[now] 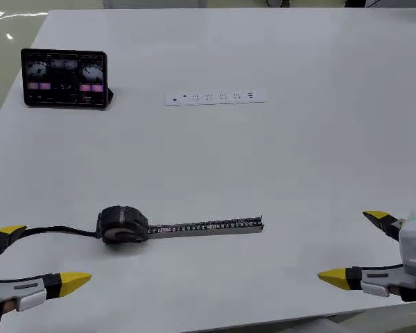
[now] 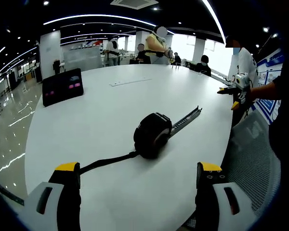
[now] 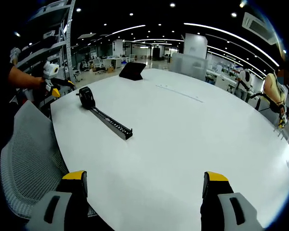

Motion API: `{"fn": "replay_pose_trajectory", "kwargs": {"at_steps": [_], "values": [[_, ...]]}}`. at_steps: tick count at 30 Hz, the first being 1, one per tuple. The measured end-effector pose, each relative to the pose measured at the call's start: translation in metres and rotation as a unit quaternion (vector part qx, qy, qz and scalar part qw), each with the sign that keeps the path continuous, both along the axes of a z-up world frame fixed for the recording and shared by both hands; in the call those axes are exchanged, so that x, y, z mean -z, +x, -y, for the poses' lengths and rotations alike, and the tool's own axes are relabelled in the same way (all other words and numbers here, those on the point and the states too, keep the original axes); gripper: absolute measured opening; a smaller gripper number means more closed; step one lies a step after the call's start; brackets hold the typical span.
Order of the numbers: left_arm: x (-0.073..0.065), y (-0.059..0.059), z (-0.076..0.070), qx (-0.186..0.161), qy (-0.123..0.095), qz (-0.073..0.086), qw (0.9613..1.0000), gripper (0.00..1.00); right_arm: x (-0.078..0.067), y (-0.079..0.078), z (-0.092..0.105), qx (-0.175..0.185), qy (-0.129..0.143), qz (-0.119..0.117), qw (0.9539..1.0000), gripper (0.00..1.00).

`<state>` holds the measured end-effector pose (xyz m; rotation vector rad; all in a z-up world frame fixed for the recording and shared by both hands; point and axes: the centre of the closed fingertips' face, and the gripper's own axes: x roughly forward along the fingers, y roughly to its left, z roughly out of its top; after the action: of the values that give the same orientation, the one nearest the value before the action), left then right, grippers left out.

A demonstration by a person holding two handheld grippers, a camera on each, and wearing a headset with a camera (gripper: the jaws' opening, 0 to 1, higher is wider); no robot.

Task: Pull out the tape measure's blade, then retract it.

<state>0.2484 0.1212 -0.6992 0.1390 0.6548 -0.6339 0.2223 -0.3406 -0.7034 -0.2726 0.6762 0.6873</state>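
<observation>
Numerals on the blade (image 1: 205, 226) are too small to read.

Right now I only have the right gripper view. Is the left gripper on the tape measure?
Observer: No. The left gripper is open; the tape measure lies free on the table ahead of it.
Operator: Anything trailing off it?
Observer: A black strap runs from it to beside one left jaw; contact unclear.
Operator: Tablet on?
Observer: Yes, the tablet has its screen lit, showing dials and pink patches.
</observation>
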Motion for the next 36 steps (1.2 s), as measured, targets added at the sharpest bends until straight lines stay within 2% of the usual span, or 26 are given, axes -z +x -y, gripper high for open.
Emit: {"fn": "replay_pose_trajectory", "kwargs": {"at_steps": [8, 10, 13, 18, 20, 25, 31, 32, 33, 35, 36], "values": [[0.002, -0.004, 0.01, 0.02, 0.011, 0.005, 0.9997, 0.99, 0.003, -0.001, 0.005, -0.004, 0.001, -0.012, 0.9999, 0.99], [0.002, -0.004, 0.009, 0.019, 0.014, 0.004, 0.9997, 0.99, 0.004, -0.001, 0.005, -0.002, 0.004, -0.015, 0.9999, 0.99], [0.0, -0.003, 0.009, 0.011, 0.008, 0.003, 0.9999, 0.99, 0.005, -0.001, 0.006, -0.006, 0.002, -0.015, 0.9999, 0.99], [0.001, -0.003, 0.009, 0.014, 0.014, 0.003, 0.9998, 0.99, 0.005, -0.002, 0.009, -0.006, -0.008, -0.015, 0.9998, 0.99], [0.003, -0.004, 0.008, 0.011, 0.015, -0.003, 0.9998, 0.99, 0.006, -0.004, 0.009, -0.005, -0.002, -0.024, 0.9997, 0.99], [0.004, 0.0, 0.006, 0.003, 0.018, -0.006, 0.9998, 0.99, 0.013, -0.009, 0.009, -0.015, -0.011, -0.039, 0.9991, 0.99], [0.001, 0.005, 0.014, 0.008, 0.022, -0.007, 0.9997, 0.99, 0.016, -0.004, 0.015, -0.03, -0.033, -0.04, 0.9982, 0.99], [0.0, 0.006, 0.016, 0.009, 0.022, -0.008, 0.9997, 0.99, 0.02, -0.003, 0.02, -0.042, -0.057, -0.043, 0.9965, 0.99], [0.0, 0.007, 0.018, 0.009, 0.021, -0.01, 0.9997, 0.99, 0.021, -0.002, 0.02, -0.049, -0.064, -0.046, 0.9957, 0.99], [-0.004, 0.011, 0.023, 0.004, 0.009, -0.016, 0.9998, 0.99, 0.022, -0.002, 0.017, -0.065, -0.075, -0.058, 0.9933, 0.99], [-0.006, 0.013, 0.025, 0.001, 0.003, -0.017, 0.9999, 0.99, 0.02, -0.001, 0.014, -0.072, -0.075, -0.056, 0.993, 0.99]]}}
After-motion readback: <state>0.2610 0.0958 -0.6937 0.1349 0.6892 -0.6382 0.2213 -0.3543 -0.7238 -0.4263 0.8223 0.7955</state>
